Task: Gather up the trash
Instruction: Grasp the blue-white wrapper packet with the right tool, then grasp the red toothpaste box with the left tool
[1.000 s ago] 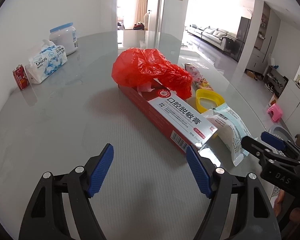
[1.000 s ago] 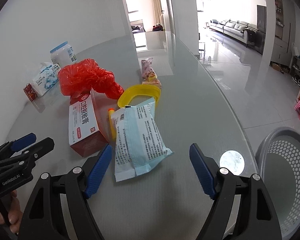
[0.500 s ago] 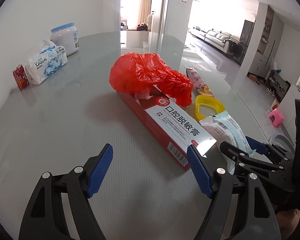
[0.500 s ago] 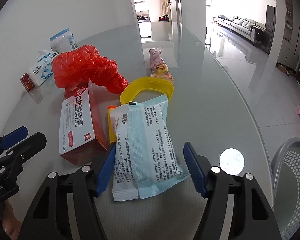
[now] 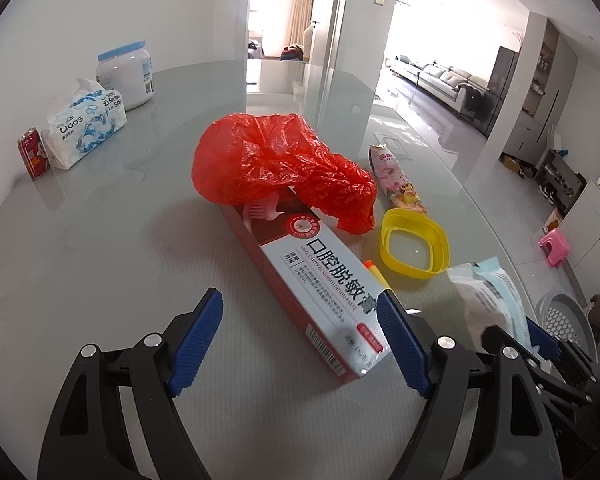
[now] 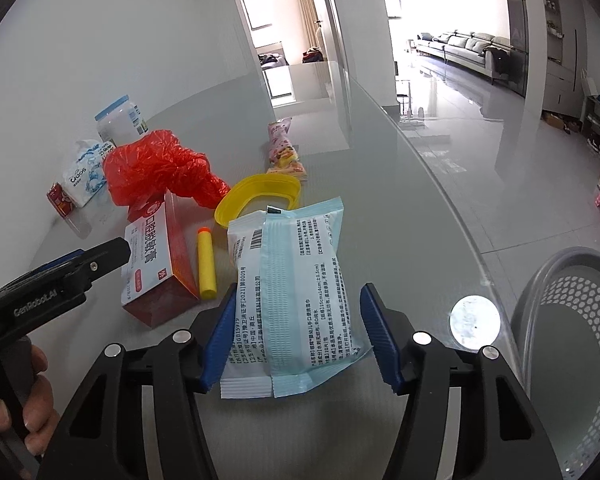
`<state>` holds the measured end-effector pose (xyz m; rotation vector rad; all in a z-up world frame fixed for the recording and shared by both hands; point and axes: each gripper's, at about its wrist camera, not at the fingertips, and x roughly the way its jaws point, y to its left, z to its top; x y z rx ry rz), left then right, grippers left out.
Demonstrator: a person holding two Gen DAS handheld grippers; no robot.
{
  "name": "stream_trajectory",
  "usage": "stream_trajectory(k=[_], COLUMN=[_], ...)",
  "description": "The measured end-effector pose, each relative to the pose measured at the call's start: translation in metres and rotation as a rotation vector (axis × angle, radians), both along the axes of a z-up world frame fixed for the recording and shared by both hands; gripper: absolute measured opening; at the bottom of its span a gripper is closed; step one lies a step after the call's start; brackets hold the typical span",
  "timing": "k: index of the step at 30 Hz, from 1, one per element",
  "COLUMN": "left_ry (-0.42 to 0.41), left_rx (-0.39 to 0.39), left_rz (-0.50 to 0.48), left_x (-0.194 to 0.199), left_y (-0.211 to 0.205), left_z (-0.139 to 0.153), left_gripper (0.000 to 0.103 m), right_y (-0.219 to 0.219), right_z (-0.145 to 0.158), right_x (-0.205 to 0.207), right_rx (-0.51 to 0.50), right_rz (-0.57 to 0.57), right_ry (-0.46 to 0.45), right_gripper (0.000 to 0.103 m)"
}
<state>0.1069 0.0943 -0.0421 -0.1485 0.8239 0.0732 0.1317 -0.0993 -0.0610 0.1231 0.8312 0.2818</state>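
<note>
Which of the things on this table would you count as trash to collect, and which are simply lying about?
Trash, probably:
wipes packet
red box
red bag
yellow ring
foam dart
snack wrapper

Lying about, probably:
jar
tissues
can

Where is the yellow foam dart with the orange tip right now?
In the right wrist view, the yellow foam dart lies flat on the glass table, between the red toothpaste box and the blue-white wipes packet.
</note>
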Motion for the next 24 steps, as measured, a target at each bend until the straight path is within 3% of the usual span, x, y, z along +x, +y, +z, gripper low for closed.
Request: stream_trajectory(k=[7, 12, 24], left_ry=[0.03, 0.066, 0.074], left_rx=[-0.022, 0.052, 0.103], left_rz=[0.032, 0.052, 0.106], left_x=[0.026, 0.04, 0.007], left_y=[-0.007, -0.017, 0.021], left_z=[-0.006, -0.015, -0.02], left_gripper=[0.079, 0.079, 0.082], right_y=[-0.013, -0.017, -0.016], right_z=[0.004, 0.006, 0.011], right_x=[-0.007, -0.01, -0.017], right_rx=[0.022, 0.042, 0.057], right_rz=[-0.005, -0.003, 0.002], right_ry=[-0.02, -0.028, -0.039], right_gripper=[0.058, 0.058, 0.058])
